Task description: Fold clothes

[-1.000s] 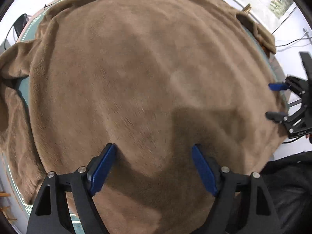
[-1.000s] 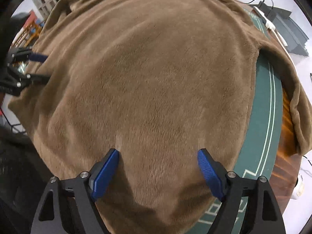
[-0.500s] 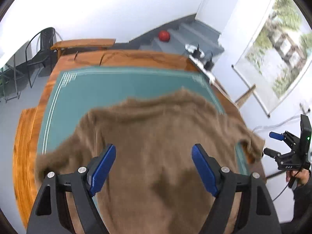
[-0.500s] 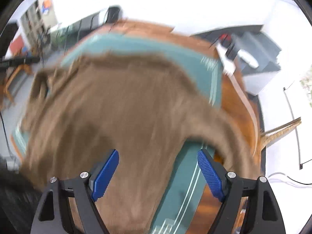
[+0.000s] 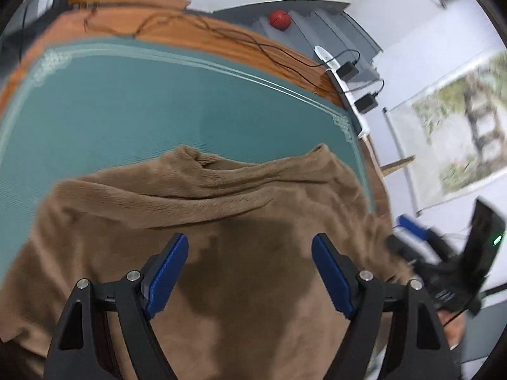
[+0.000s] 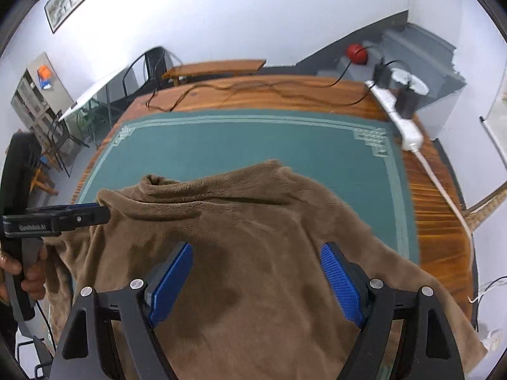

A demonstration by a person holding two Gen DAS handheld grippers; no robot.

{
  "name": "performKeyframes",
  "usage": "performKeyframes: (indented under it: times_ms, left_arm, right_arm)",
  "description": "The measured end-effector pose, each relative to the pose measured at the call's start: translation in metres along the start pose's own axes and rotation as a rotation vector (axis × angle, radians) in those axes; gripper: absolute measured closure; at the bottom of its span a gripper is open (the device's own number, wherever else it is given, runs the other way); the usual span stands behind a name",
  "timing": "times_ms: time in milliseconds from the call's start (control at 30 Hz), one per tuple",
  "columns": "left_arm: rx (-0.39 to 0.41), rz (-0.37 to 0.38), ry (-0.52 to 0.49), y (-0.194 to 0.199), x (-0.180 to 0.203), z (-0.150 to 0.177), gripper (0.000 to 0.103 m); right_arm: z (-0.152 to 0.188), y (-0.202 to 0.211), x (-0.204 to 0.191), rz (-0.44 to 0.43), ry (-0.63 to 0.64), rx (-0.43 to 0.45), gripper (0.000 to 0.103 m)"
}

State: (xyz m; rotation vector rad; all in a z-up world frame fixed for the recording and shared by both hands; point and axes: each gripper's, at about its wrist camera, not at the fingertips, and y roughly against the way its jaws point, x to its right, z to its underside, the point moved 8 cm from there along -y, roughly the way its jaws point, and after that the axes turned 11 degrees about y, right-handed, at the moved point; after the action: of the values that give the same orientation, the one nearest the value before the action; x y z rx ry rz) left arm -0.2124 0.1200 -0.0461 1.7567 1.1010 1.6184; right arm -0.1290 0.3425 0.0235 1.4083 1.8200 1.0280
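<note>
A brown fleece garment (image 5: pixel 221 209) lies on the near half of a green mat (image 5: pixel 158 110), its far edge rumpled into a ridge. My left gripper (image 5: pixel 250 272) hangs open above the cloth, with nothing between its blue pads. My right gripper (image 6: pixel 256 281) is open over the same garment (image 6: pixel 253 209), also with nothing in it. In the left wrist view the right gripper (image 5: pixel 404 234) shows at the garment's right edge. The right wrist view has the left gripper (image 6: pixel 98 210) at the garment's left edge, with a hand on its grip.
The green mat (image 6: pixel 253 142) covers a wooden table (image 6: pixel 437 209). A white power strip (image 6: pixel 402 120) with plugs and a dark cable (image 6: pixel 253 90) lie along the table's far and right sides. A chair (image 6: pixel 152 63), a bench and a red ball (image 6: pixel 356 52) stand beyond.
Both grippers have drawn back and up from close over the cloth. The garment filled both views before; now the bare far half of the mat and the room show. Both stay open.
</note>
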Motion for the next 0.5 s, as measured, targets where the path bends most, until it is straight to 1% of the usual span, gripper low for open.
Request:
performKeyframes:
  times_ms: [33, 100, 233, 367, 500]
  left_arm:
    - [-0.007, 0.005, 0.013, -0.004, -0.002, -0.004, 0.02]
    - [-0.007, -0.013, 0.028, -0.013, -0.008, -0.011, 0.02]
    - [0.005, -0.044, 0.032, -0.028, -0.019, -0.025, 0.02]
    - [-0.007, -0.025, 0.051, -0.046, -0.027, -0.035, 0.02]
    - [0.003, -0.022, 0.078, -0.059, -0.033, -0.05, 0.02]
  right_arm:
    - [-0.001, -0.01, 0.001, 0.004, -0.002, -0.008, 0.018]
    - [-0.004, -0.027, 0.005, 0.013, -0.014, -0.023, 0.018]
    - [-0.01, -0.046, 0.018, 0.029, -0.067, -0.028, 0.018]
    - [-0.015, -0.07, 0.027, 0.026, -0.09, -0.047, 0.018]
    - [-0.018, -0.101, 0.024, 0.032, -0.059, -0.086, 0.018]
